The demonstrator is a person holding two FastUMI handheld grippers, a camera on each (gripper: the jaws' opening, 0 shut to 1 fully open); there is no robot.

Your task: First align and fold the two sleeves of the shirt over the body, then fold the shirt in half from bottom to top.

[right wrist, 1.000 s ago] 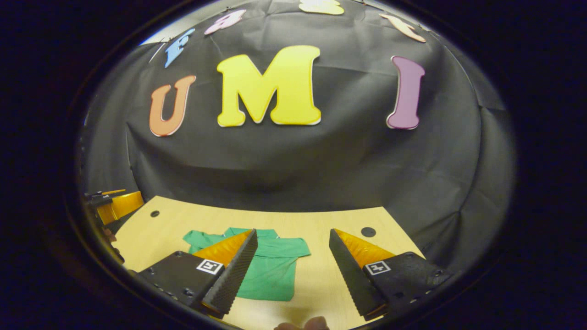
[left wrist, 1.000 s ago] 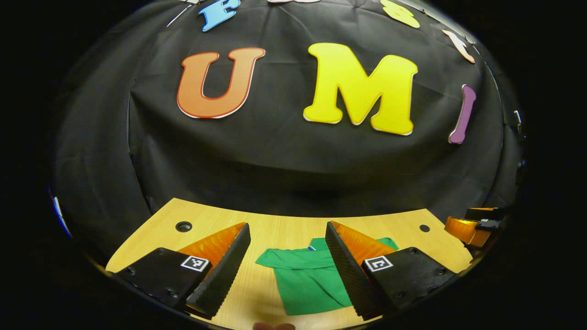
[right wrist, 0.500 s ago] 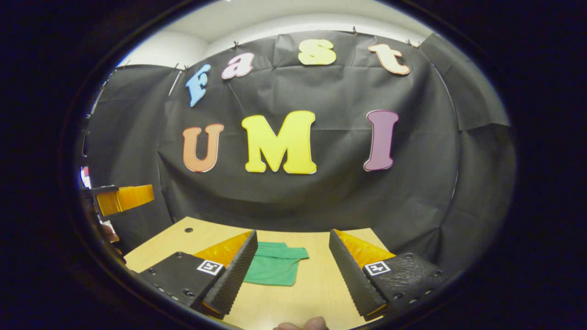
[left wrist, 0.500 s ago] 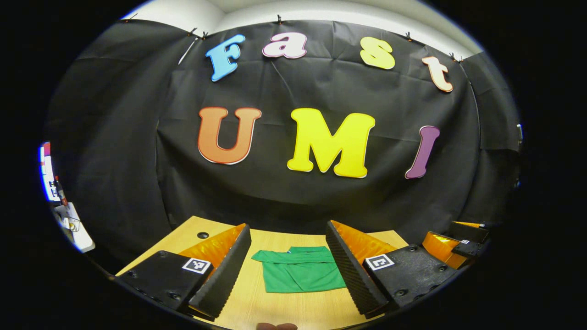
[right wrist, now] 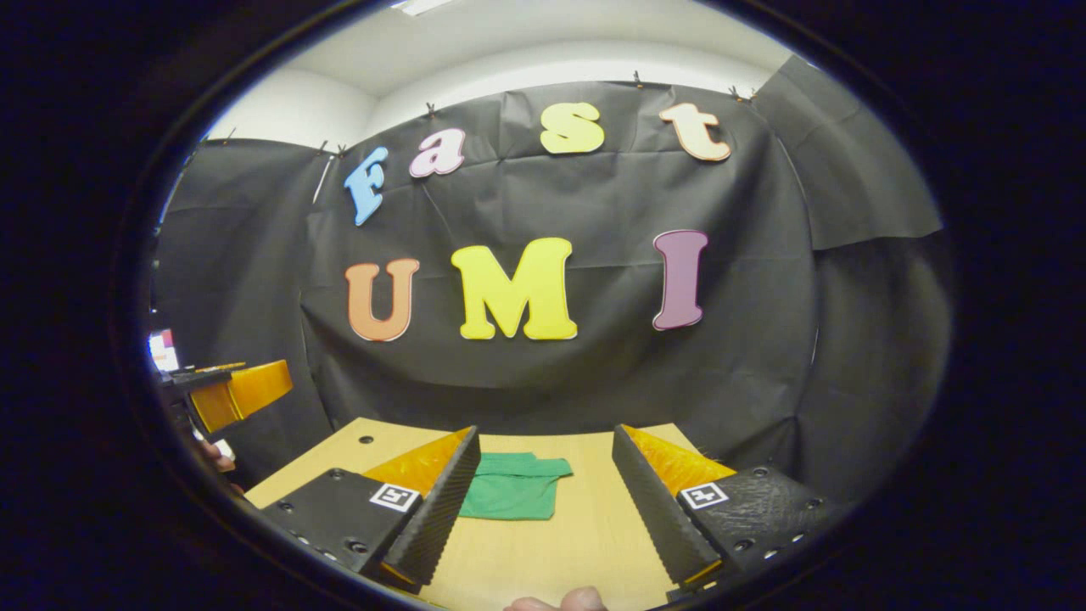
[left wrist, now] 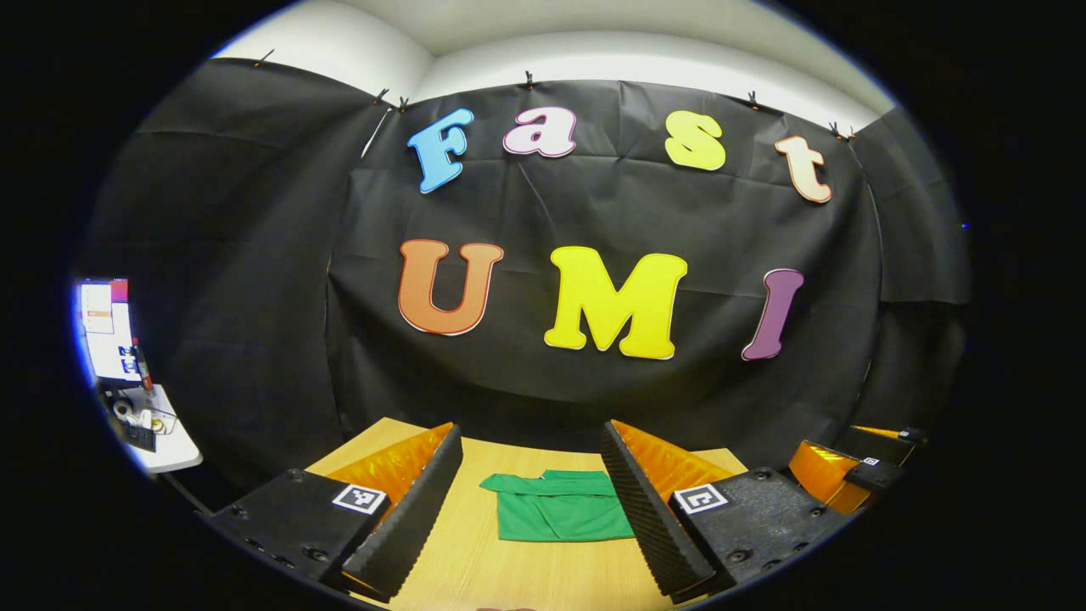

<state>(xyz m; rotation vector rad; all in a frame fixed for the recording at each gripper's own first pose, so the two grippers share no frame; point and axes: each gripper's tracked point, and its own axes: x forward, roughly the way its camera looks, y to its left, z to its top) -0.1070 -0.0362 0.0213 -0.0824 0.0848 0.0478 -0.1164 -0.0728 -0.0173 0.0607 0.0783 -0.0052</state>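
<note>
- Shirt (left wrist: 560,516) is green and sits flat on the light wooden table (left wrist: 509,568), folded into a compact rectangle, out past both sets of fingers.
- Left gripper (left wrist: 532,509) is spread wide with nothing between its fingers, up off the table.
- Right gripper (right wrist: 547,509) is just as wide open and empty, with the shirt (right wrist: 513,496) showing next to its left finger.
- Monitor (left wrist: 106,331) glows on a side desk at far left.

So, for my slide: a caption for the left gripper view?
Left gripper open above the table, green shirt lying flat beyond its jaws.
</note>
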